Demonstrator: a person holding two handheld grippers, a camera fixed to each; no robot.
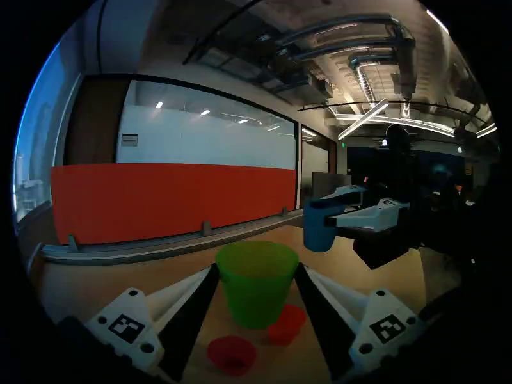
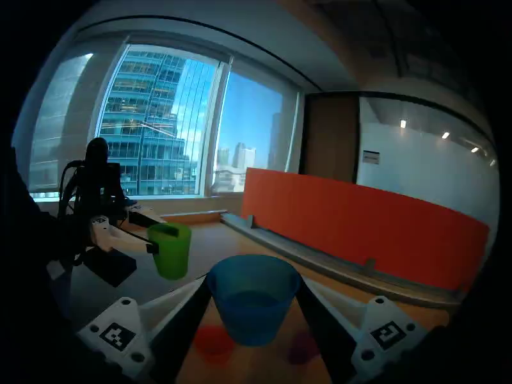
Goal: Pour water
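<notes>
Left gripper (image 1: 256, 274) pinches the upright green cup (image 1: 256, 294); right gripper (image 2: 253, 285) pinches the upright blue cup (image 2: 253, 310), ahead-right of the left gripper, apart.

Right gripper (image 2: 254, 289) has the blue cup (image 2: 254, 310) clamped between both fingers, upright over the wooden table (image 2: 217, 246). Off to the left, the left gripper (image 2: 151, 235) grips a green cup (image 2: 171, 251), also upright, well apart from the blue one. Two blurred red shapes (image 2: 213, 339) lie on the table beneath the blue cup
</notes>
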